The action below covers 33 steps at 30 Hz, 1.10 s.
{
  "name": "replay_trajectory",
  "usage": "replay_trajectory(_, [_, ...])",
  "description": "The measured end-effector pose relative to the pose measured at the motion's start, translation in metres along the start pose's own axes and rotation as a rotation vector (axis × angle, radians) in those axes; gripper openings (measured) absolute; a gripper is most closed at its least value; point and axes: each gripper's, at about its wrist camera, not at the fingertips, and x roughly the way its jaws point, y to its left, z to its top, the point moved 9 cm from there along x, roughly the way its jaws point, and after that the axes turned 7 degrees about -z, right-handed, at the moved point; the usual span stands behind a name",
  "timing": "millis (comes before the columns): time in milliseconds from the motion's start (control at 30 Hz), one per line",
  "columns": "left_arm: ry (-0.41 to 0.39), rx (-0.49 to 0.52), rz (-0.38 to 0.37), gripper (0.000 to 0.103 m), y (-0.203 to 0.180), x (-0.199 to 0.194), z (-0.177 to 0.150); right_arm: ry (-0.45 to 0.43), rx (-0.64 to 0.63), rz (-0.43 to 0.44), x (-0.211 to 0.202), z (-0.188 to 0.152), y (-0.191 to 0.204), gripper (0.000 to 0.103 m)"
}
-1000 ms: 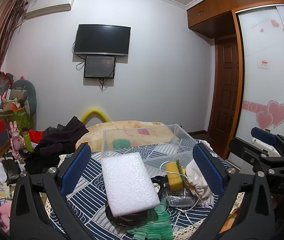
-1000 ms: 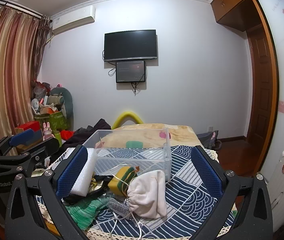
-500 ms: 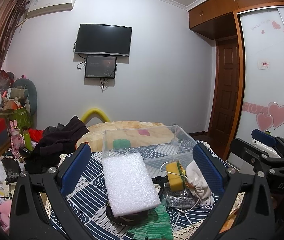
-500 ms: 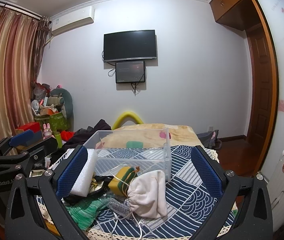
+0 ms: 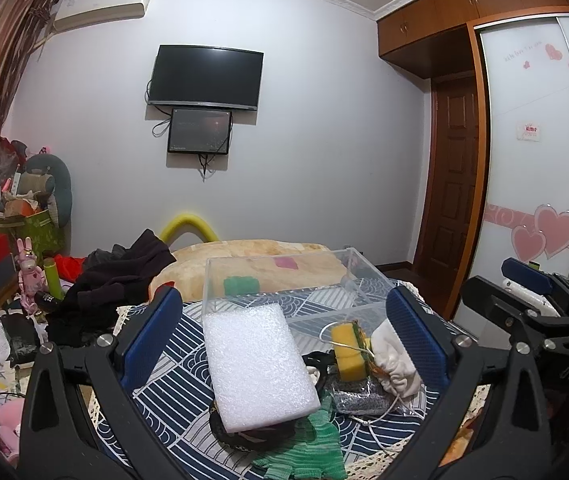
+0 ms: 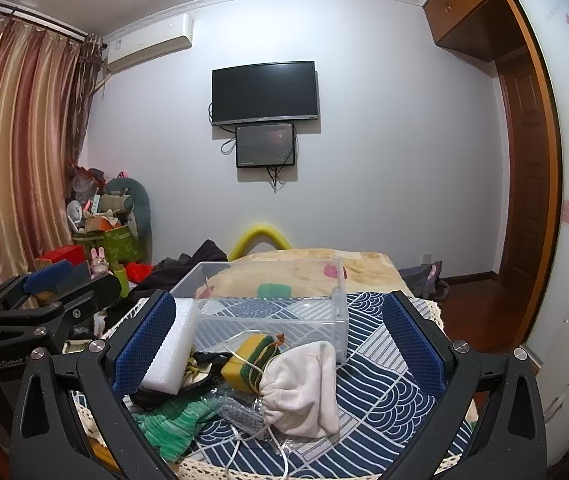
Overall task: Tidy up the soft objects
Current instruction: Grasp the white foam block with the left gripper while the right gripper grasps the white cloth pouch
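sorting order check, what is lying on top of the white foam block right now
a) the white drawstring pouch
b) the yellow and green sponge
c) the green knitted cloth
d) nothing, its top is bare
d: the white foam block has a bare top in the left wrist view; the yellow and green sponge and white drawstring pouch lie to its right, and the green knitted cloth lies at its near edge.

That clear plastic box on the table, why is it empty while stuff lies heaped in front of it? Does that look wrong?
Yes, it looks unsorted. The clear box holds nothing, while the white foam block, yellow sponge, white drawstring pouch and green knit cloth lie piled against each other on the patterned tablecloth. Nothing appears spilled or damaged.
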Motion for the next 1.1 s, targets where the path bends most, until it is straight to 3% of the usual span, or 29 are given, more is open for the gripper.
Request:
replay_trajectory(333, [0.108, -0.04, -0.006, 0.103, 0.014, 0.028, -0.028, 0.065, 0.012, 0.0, 0.018, -0.018, -0.011, 0.103])
replay_trajectory(767, [0.316, -0.187, -0.007, 0.103, 0.044, 0.081, -0.09, 0.312, 0.069, -0.015, 0.069, -0.081, -0.028, 0.102])
replay_trajectory(867, [0.333, -0.224, -0.048, 0.103, 0.043, 0.085, -0.099, 0.352, 0.085, -0.017, 0.075, -0.09, -0.031, 0.094])
replay_trajectory(967, [0.33, -0.201, -0.042, 0.103, 0.039, 0.086, -0.102, 0.386, 0.13, 0.027, 0.081, -0.098, -0.028, 0.091])
replay_trajectory(1000, [0.329, -0.194, -0.042, 0.101, 0.038, 0.087, -0.102, 0.392, 0.138, 0.036, 0.082, -0.099, -0.026, 0.091])
replay_trajectory(1033, [0.331, -0.19, -0.046, 0.093, 0.035, 0.087, -0.103, 0.401, 0.143, 0.047, 0.082, -0.1, -0.024, 0.09])
replay_trajectory(1100, [0.343, -0.185, -0.058, 0.09, 0.033, 0.088, -0.104, 0.415, 0.148, 0.075, 0.083, -0.103, -0.019, 0.086])
